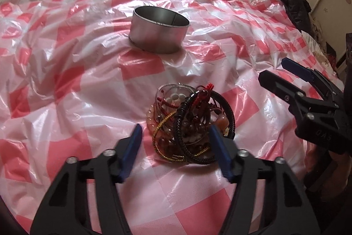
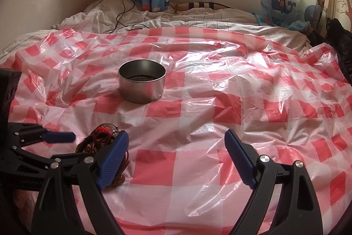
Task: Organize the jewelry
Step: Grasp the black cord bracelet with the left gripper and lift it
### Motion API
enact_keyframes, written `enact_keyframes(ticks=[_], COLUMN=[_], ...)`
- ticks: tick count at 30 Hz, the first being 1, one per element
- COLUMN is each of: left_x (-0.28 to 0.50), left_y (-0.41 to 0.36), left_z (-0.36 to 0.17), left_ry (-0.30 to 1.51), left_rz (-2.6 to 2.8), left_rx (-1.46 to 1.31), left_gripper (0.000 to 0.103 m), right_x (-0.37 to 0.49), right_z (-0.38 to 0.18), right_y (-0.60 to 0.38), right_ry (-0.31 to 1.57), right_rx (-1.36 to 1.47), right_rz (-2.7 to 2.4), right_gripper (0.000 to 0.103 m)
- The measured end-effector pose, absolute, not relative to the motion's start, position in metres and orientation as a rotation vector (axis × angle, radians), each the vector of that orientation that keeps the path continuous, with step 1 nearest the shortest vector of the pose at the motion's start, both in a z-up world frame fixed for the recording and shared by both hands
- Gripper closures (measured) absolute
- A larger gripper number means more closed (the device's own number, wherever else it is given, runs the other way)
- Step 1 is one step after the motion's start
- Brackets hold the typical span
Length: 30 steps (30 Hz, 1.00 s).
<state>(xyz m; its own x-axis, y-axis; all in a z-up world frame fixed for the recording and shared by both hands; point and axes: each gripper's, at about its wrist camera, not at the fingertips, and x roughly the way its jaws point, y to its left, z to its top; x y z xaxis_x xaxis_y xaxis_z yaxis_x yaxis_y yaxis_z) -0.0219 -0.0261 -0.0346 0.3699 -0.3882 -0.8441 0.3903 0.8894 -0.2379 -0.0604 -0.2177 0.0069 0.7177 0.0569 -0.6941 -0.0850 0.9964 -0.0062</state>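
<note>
Bracelets [image 1: 189, 124] sit between left gripper [image 1: 176, 144] jaws, contact unclear; right gripper [image 2: 176, 158] jaws wide.

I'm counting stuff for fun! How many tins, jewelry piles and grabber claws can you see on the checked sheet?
Metal tin: 1
Tangled jewelry pile: 1, the single pieces are too knotted to count
Grippers: 2, the left gripper around the pile and the right gripper open beside it
Total: 4

Left hand-held gripper [image 1: 175, 142] angled down, half-spread; right hand-held gripper [image 2: 177, 154] spread wide.
</note>
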Motion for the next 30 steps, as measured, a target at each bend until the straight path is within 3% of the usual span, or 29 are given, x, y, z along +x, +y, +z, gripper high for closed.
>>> enact_keyframes(ticks=[1, 4, 11, 19, 30], left_x=[-0.022, -0.022, -0.023, -0.034, -0.029], left_y=[-0.028, -0.029, -0.027, -0.042, -0.027], left_z=[-0.037, -0.037, -0.033, -0.02, -0.018], left_ry=[1.089, 1.08, 1.052, 0.943, 0.975], left_rz=[-0.504, -0.483, -0.484, -0.502, -0.568], left_rx=[0.004, 0.033, 0.045, 0.189, 0.073], left_gripper=[0.061, 0.076, 0.089, 0.09, 0.097], right_x=[-0.061, -0.061, -0.061, -0.061, -0.061], right_z=[0.007, 0.007, 0.004, 0.004, 0.004], right_y=[-0.217, -0.217, -0.213, -0.213, -0.211], right_ry=[0.765, 0.768, 0.777, 0.773, 0.788], right_rx=[-0.039, -0.038, -0.046, -0.044, -0.036], right_rz=[0.08, 0.087, 0.099, 0.105, 0.115], right_gripper=[0.017, 0.017, 0.016, 0.016, 0.016])
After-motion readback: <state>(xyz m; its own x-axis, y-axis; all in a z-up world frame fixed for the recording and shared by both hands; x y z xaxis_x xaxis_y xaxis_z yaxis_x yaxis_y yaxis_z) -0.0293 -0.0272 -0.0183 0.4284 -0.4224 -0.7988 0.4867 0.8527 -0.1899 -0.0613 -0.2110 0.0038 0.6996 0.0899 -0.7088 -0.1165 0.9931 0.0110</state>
